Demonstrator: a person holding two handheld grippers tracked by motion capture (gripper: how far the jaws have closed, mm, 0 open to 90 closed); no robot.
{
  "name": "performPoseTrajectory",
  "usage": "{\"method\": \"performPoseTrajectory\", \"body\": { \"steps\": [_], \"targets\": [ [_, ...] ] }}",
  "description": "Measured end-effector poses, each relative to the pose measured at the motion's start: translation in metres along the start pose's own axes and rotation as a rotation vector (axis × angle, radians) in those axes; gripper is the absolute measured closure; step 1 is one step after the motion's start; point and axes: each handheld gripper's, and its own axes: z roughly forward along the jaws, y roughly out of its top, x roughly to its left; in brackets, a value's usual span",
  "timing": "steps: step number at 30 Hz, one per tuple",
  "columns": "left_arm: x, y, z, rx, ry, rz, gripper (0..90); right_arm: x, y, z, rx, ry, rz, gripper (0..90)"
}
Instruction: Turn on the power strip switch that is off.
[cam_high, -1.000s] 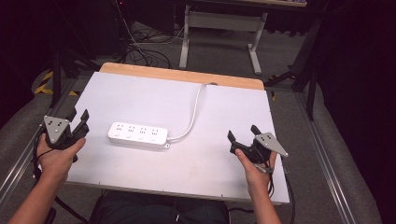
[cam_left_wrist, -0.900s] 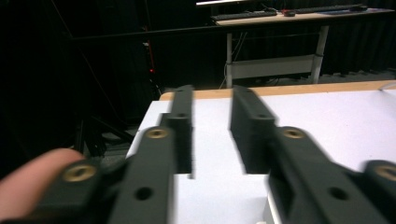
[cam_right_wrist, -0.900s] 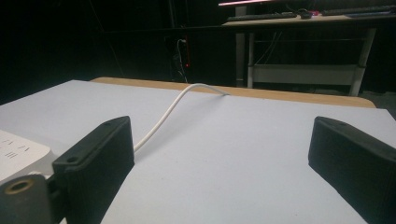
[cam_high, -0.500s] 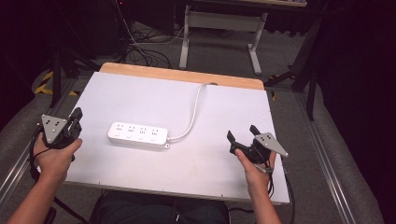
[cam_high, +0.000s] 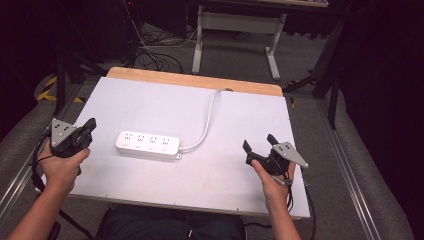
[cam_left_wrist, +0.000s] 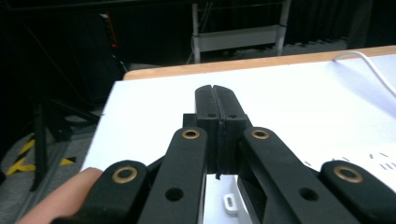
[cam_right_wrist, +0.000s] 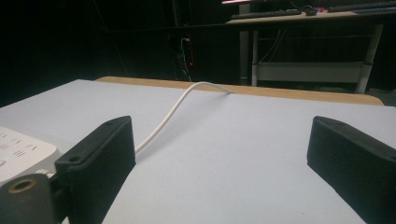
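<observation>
A white power strip (cam_high: 148, 145) lies flat on the white table (cam_high: 215, 185), left of centre, and its corner (cam_right_wrist: 18, 151) edges into the right gripper view. Its white cable (cam_high: 207, 121) curves back to the far wooden edge; the same cable (cam_right_wrist: 173, 114) runs between the right jaws' line of sight. My left gripper (cam_high: 90, 126) sits at the table's left edge, shut with its jaws pressed together (cam_left_wrist: 216, 100) and nothing between them. My right gripper (cam_high: 259, 143) rests near the front right, wide open and empty (cam_right_wrist: 219, 149).
A bare wooden strip (cam_high: 195, 80) borders the table's far edge. Behind it stands a metal desk frame (cam_high: 235, 25) with cables on the floor. Grey rails (cam_high: 360, 165) run along both sides of the table.
The left gripper's jaws have closed from open to shut, and the hand has shifted slightly. The right gripper and the power strip have stayed put.
</observation>
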Motion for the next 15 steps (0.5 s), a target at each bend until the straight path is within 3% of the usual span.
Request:
{"method": "performPoseTrajectory", "body": {
  "steps": [2,9,15],
  "targets": [
    [-0.0023,0.0027,0.0008,0.038,-0.032,-0.021,90.0,0.0004,-0.0001,0.0005,0.002,0.001,-0.002,8.4],
    [-0.0064,0.0057,0.0033,0.064,-0.047,0.016,90.0,0.0010,-0.0003,0.0007,0.007,0.009,-0.003,8.6],
    [-0.0077,0.0084,0.0068,0.084,-0.074,0.023,90.0,0.0007,-0.0006,0.0007,0.010,0.009,-0.004,8.6]
  ]
}}
